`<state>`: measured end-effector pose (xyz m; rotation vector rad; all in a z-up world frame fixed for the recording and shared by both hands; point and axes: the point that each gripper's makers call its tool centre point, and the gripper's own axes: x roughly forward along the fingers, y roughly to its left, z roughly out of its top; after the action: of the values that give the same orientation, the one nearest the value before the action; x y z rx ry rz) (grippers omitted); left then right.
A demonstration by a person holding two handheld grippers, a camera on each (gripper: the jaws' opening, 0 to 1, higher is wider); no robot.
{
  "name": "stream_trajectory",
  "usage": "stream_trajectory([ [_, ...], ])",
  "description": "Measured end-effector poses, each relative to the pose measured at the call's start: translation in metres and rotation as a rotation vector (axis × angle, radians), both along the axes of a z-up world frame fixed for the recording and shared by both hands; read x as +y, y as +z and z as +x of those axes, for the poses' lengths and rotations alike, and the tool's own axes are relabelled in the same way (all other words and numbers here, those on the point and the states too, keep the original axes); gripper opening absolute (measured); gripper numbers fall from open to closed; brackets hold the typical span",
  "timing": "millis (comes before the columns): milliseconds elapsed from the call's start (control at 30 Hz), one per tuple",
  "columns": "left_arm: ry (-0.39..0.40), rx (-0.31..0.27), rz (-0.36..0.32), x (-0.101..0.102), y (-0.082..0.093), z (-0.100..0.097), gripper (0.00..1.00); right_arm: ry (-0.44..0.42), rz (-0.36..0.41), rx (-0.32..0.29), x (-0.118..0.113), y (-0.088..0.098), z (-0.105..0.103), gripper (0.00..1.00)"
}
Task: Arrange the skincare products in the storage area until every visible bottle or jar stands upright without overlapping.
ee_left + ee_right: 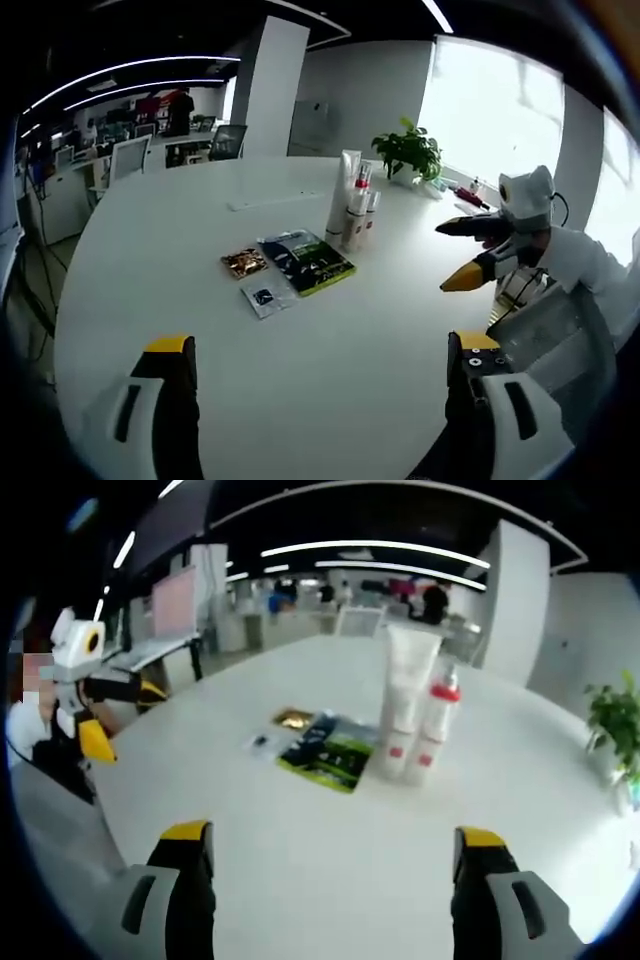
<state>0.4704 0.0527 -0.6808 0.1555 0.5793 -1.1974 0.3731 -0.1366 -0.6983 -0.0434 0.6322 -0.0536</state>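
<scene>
- My left gripper (320, 400) hangs over the white table (200, 260) with its jaws spread wide apart; nothing sits between them and they touch nothing.
- My right gripper (335, 885) is the same: jaws wide apart, empty, above bare tabletop. I also see it from the left gripper view, coming in from the right with its yellow-tipped jaws parted and nothing in them.
- The left gripper likewise shows at the left side of the right gripper view, held clear of the table.
- The skincare products stand upright in a tight cluster near the middle of the table: a tall white tube (405, 695), a white bottle with a red cap (434, 730), and in the left gripper view a third smaller white bottle (372, 212) just beside them. They stand so close that I cannot tell whether they touch.
- Just beside the cluster lie flat sachets: a dark and green packet (308, 262), a small gold-brown packet (244, 263) and a small clear packet (263, 297).
- There is open tabletop between both grippers and the products, and wide bare surface to the sides; the table's curved edge runs near my left gripper's side.
- A potted plant (408, 152) stands at the far edge by the window.
- The bottles carry small red marks, but I cannot read any writing.
</scene>
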Motion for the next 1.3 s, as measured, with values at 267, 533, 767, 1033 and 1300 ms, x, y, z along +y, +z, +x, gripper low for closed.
stream_trajectory([
  [267, 0.001, -0.004, -0.003, -0.0001, 0.0011, -0.0017, 0.99, 0.021, 0.0, 0.013, 0.0052, -0.0029, 0.0002, 0.99],
  [533, 0.016, -0.007, -0.005, 0.0016, 0.0021, 0.0011, 0.99, 0.021, -0.014, 0.015, 0.0049, -0.0031, 0.0003, 0.99],
  [767, 0.009, -0.001, 0.004, 0.0012, 0.0001, -0.0004, 0.99, 0.015, -0.021, 0.023, 0.0028, -0.004, -0.0011, 1.0],
  [1033, 0.01, 0.002, -0.01, 0.0004, 0.0026, 0.0003, 0.99, 0.023, -0.031, 0.03, 0.0038, -0.0051, -0.0013, 0.99],
  [1300, 0.012, 0.003, -0.003, 0.001, 0.0011, 0.0019, 0.99, 0.023, -0.032, 0.039, 0.0033, -0.0064, -0.0024, 0.99],
])
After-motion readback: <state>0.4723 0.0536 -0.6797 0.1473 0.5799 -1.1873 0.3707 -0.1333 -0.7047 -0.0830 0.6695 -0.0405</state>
